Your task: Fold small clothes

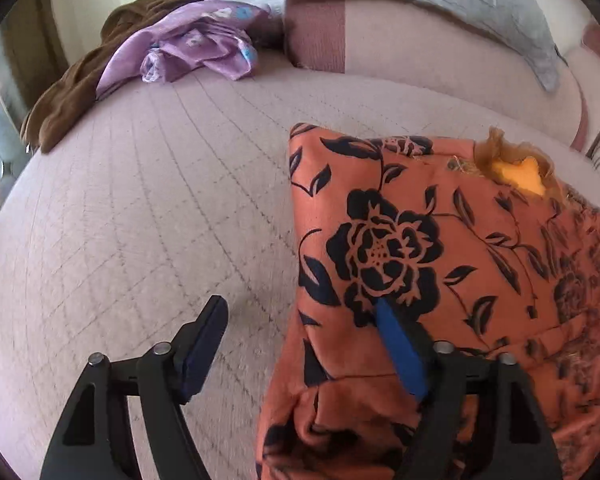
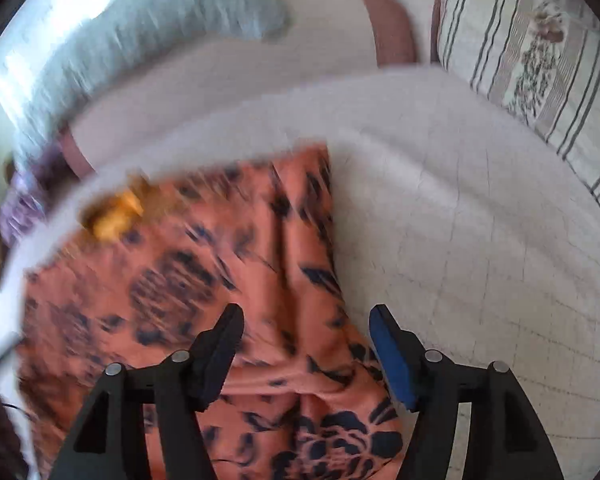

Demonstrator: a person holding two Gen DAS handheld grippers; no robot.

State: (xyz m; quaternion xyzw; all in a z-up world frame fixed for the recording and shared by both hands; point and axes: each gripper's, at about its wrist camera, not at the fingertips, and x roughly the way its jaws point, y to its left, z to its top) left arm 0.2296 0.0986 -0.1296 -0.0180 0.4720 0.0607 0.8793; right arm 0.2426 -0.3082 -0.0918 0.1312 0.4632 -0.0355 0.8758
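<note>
— Left gripper [image 1: 300, 340] first: what do you see from its camera?

— Jaws spread wide, pressing on nothing. One finger hangs over the bare pink quilted bed [image 1: 140, 220], the other sits over the left edge of the orange floral garment [image 1: 440, 240], which lies on the bed with a yellow patch at its neckline. A purple cloth [image 1: 196, 44] and a brown cloth [image 1: 72, 92] are heaped well apart at the far side.

— And the right gripper [image 2: 306, 350]?

— Also parted, nothing clamped. It straddles the garment's right edge, though blur makes it hard to tell if either finger touches the fabric. A striped pillow [image 2: 540, 60] lies beyond.
</note>
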